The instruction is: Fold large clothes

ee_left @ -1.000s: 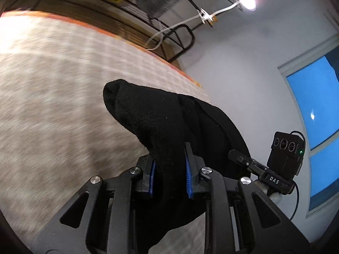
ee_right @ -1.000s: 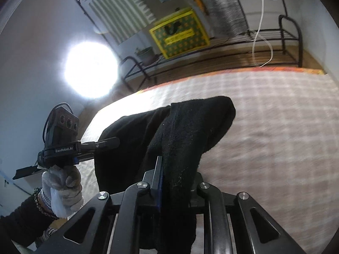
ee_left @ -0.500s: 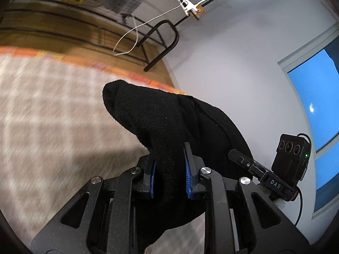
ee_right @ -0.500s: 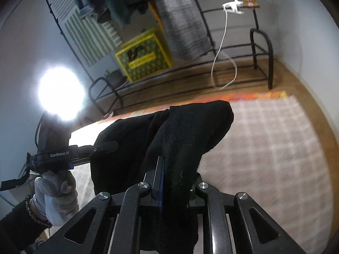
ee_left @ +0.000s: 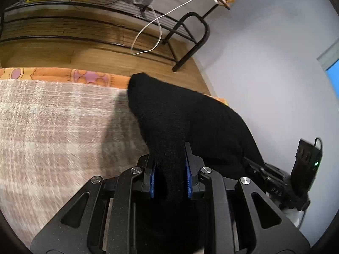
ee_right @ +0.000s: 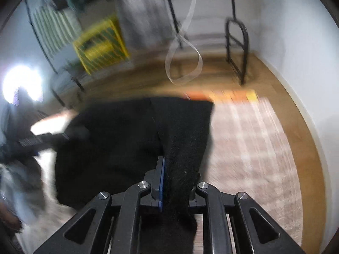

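A black knit garment (ee_left: 180,118) hangs between my two grippers above a pale checked blanket (ee_left: 53,127). My left gripper (ee_left: 169,169) is shut on one bunched corner of it, the cloth pinched between the blue pads (ee_left: 188,177). In the right wrist view, which is blurred, the same black garment (ee_right: 127,139) spreads to the left, and my right gripper (ee_right: 178,182) is shut on another corner. The right gripper's body (ee_left: 275,182) shows at the lower right of the left wrist view. The left gripper's body (ee_right: 38,141) is a blur at the left of the right wrist view.
An orange patterned border (ee_left: 89,77) edges the blanket's far side, with wooden floor (ee_left: 63,50) beyond. A black metal rack (ee_left: 190,36) with a dangling white cable (ee_left: 156,31) stands against the grey wall. A yellow-green cushion (ee_right: 99,46) sits on the rack. A bright lamp (ee_right: 21,82) glares at the left.
Both grippers have carried the garment toward the blanket's far edge and tipped downward; the floor and rack now fill the upper views. The grips on the cloth are unchanged.
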A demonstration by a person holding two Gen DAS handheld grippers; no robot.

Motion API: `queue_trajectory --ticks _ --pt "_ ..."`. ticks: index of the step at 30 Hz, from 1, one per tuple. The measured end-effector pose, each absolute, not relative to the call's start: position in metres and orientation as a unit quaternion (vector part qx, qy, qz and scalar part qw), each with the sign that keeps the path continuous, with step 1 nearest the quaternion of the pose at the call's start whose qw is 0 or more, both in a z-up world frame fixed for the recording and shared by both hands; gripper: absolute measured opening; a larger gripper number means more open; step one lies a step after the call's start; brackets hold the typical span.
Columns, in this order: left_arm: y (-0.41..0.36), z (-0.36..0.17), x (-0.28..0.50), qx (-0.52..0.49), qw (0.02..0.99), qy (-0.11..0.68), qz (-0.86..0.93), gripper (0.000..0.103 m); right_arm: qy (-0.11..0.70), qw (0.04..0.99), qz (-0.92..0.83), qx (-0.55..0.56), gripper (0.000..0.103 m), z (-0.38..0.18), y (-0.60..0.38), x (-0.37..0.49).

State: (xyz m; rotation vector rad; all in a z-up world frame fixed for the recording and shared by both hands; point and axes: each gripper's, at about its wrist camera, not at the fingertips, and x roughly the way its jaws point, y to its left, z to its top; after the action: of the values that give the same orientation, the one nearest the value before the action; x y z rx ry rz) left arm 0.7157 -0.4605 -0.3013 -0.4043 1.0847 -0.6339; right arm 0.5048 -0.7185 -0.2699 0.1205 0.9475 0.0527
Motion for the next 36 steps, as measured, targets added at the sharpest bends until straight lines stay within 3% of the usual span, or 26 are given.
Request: queue_trajectory --ticks 12,19,25,33,36 --pt "-0.442 -0.275 0.686 -0.167 0.795 0.499 -0.301 0.030 0.426 0.898 0.009 0.106 0.045 -0.249 -0.728 0.481" --pt "-0.403 -0.231 0.639 -0.161 0.805 0.477 -0.313 0.030 0.408 0.904 0.002 0.131 0.045 -0.235 -0.721 0.434" --pt "-0.367 -0.196 0.578 -0.143 0.814 0.467 -0.314 0.030 0.491 0.867 -0.069 0.042 0.040 -0.268 -0.696 0.409" --pt "-0.317 -0.141 0.496 -0.121 0.833 0.444 -0.308 0.031 0.422 0.900 -0.056 0.095 0.040 -0.196 -0.673 0.334" --pt "-0.297 -0.116 0.459 -0.116 0.843 0.427 -0.307 0.035 0.403 0.909 -0.049 0.089 0.040 -0.166 -0.649 0.304"
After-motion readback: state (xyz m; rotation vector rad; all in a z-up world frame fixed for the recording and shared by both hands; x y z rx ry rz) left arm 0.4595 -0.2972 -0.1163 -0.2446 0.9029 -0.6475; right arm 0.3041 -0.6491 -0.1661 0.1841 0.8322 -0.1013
